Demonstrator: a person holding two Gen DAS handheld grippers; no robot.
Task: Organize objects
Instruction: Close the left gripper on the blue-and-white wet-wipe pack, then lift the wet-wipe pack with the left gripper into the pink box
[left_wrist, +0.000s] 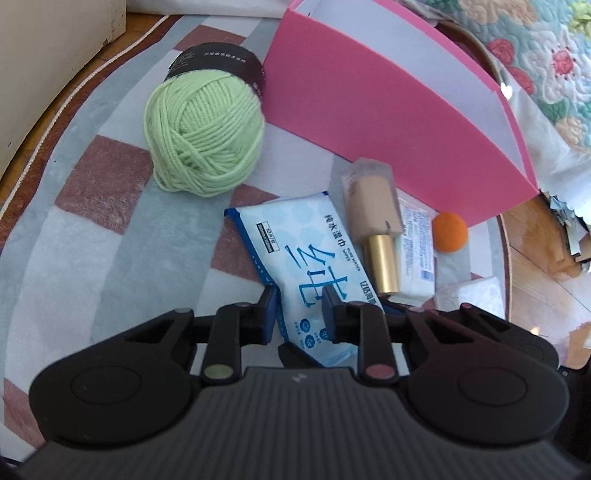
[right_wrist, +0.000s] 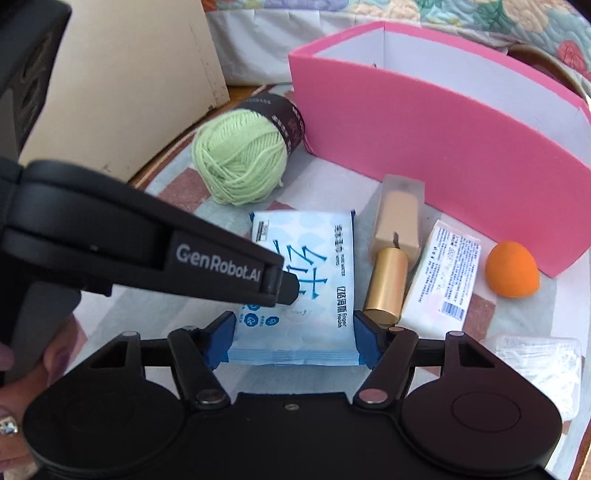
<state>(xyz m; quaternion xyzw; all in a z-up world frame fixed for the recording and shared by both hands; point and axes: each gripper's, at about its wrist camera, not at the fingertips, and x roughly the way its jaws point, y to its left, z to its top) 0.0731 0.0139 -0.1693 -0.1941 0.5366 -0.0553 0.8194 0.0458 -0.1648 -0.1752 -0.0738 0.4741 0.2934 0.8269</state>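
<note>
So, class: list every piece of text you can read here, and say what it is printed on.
"GenRobot.AI": side of the left gripper.
"PURE WATER WIPES": wet wipes pack, beside large blue Chinese characters.
Yarn ball band: print too small.
White packet: fine print and barcode, unreadable.
Foundation bottle: lettering too blurred.

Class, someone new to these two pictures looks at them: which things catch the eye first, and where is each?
The tall pink box stands at the back, with the green yarn ball at its left end. In front, both grippers meet on the blue-and-white wipes pack: the left gripper pinches it, while the right gripper straddles its near end.
</note>
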